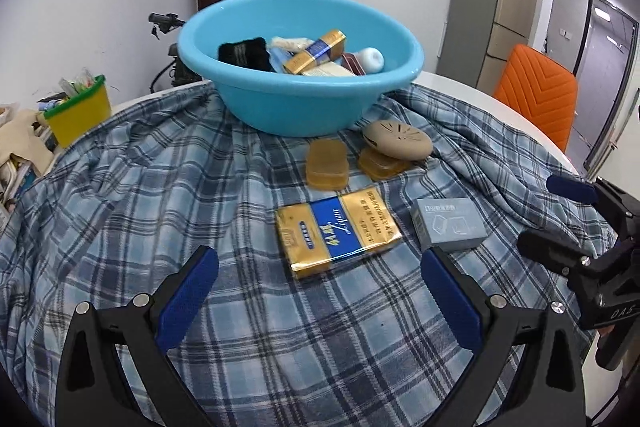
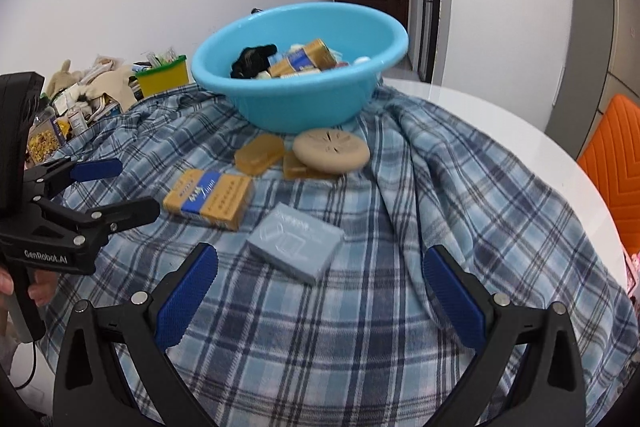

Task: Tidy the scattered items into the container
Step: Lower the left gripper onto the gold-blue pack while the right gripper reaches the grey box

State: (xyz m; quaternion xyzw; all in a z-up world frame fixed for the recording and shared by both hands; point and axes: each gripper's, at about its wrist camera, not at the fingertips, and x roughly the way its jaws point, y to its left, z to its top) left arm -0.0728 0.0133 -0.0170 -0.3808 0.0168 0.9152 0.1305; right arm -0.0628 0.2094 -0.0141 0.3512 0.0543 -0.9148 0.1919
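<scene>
A light blue basin (image 1: pixel 280 107) (image 2: pixel 304 107) stands at the back of a plaid cloth and holds several items. On the cloth lie a gold and blue pack (image 1: pixel 338 233) (image 2: pixel 210 199), a grey box (image 1: pixel 448 225) (image 2: pixel 296 243), two amber cases (image 1: pixel 326 165) (image 2: pixel 260 153) and a beige round disc (image 1: pixel 398 141) (image 2: pixel 332 151). My left gripper (image 1: pixel 320 291) is open and empty, just short of the gold pack. My right gripper (image 2: pixel 320 291) is open and empty, just short of the grey box. Each gripper shows at the edge of the other's view.
The plaid cloth (image 1: pixel 160 187) covers a round white table (image 2: pixel 500 131). A yellow and green bin (image 1: pixel 78 111) and clutter stand at the left. An orange chair (image 1: pixel 536 91) stands at the right, beyond the table.
</scene>
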